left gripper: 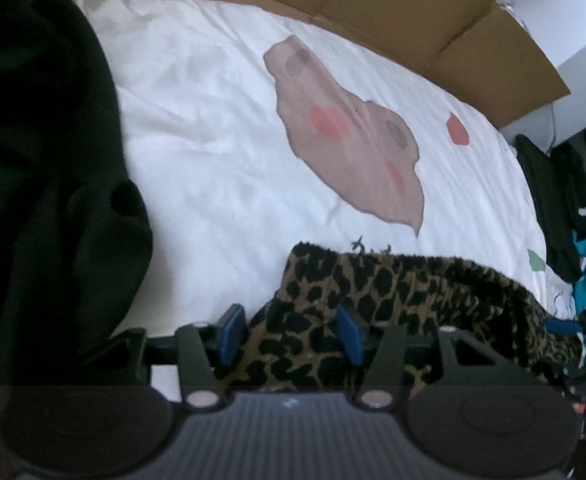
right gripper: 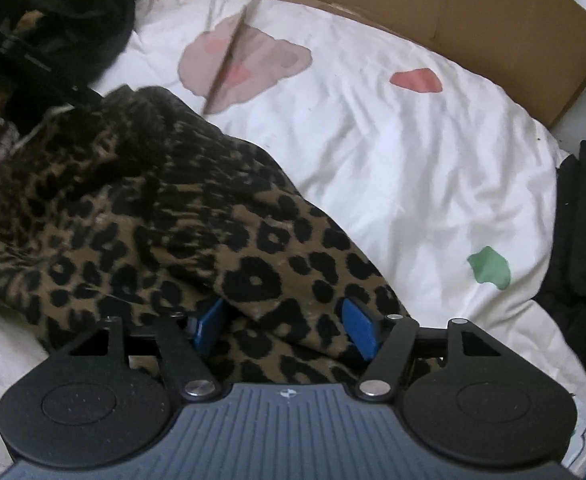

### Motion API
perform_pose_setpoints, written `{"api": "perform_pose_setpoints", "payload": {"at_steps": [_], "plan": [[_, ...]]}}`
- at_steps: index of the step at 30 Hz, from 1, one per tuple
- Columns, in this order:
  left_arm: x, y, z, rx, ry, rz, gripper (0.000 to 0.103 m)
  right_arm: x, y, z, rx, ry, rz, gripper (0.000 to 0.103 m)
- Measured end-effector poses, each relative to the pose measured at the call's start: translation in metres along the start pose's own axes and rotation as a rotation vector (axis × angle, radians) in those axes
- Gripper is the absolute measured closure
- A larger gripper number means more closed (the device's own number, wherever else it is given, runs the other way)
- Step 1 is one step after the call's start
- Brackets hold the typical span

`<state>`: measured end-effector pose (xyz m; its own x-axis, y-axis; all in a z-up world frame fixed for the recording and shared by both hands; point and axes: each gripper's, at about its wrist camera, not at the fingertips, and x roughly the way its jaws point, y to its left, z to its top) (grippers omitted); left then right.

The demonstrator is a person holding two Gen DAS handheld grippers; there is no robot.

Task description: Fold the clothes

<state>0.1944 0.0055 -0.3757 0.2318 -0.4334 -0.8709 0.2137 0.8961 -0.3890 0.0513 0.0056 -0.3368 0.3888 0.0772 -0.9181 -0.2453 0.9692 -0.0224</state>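
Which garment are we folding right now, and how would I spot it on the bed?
Start from the white duvet with pastel blotches, backed by cardboard. At its near edge lies the leopard garment, with both sets of tongs at it. It is the only patterned piece, tan with black spots; the clothes heaped at the sides are plain black or teal.

Patterned garment (right gripper: pixel 141 216) on the bedcover (right gripper: pixel 393 160), at 9 o'clock in the right wrist view, at 5 o'clock in the left. Cardboard (right gripper: pixel 473 12) behind the bedcover, 12 to 2 o'clock. Dark clothing (left gripper: pixel 41 184) at 9 o'clock in the left view.
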Motion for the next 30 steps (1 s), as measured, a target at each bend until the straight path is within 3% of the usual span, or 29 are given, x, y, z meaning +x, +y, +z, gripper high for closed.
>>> {"api": "perform_pose_setpoints", "payload": {"at_steps": [7, 13, 17, 19, 20, 21, 23, 24, 25, 30], "plan": [[0.012, -0.005, -0.01, 0.074, 0.022, 0.007, 0.041, 0.008, 0.006, 0.006, -0.081, -0.01, -0.035, 0.034], [0.013, -0.008, -0.009, 0.091, 0.006, 0.019, 0.04, -0.01, -0.018, 0.023, 0.055, -0.12, -0.065, 0.036], [0.013, -0.011, -0.009, 0.094, -0.007, 0.028, 0.04, -0.006, -0.029, 0.031, 0.095, -0.117, -0.06, 0.04], [0.013, -0.01, -0.009, 0.09, -0.01, 0.019, 0.042, -0.001, -0.031, 0.033, 0.095, -0.121, -0.067, 0.048], [0.012, -0.009, -0.009, 0.085, -0.012, 0.012, 0.049, 0.001, -0.032, 0.033, 0.095, -0.122, -0.069, 0.05], [0.012, -0.008, -0.009, 0.08, -0.012, 0.0, 0.066, 0.002, -0.033, 0.035, 0.096, -0.123, -0.067, 0.054], [0.01, -0.005, -0.008, 0.061, -0.018, -0.008, 0.089, 0.004, -0.036, 0.04, 0.101, -0.126, -0.057, 0.062], [0.009, -0.004, -0.007, 0.05, -0.023, -0.004, 0.092, 0.005, -0.038, 0.042, 0.104, -0.126, -0.049, 0.077], [0.007, -0.003, -0.006, 0.04, -0.034, -0.002, 0.094, 0.005, -0.04, 0.045, 0.108, -0.124, -0.037, 0.085], [-0.013, -0.007, 0.006, 0.034, -0.135, 0.008, 0.096, 0.004, -0.065, 0.062, 0.201, -0.128, 0.002, 0.088]]}}
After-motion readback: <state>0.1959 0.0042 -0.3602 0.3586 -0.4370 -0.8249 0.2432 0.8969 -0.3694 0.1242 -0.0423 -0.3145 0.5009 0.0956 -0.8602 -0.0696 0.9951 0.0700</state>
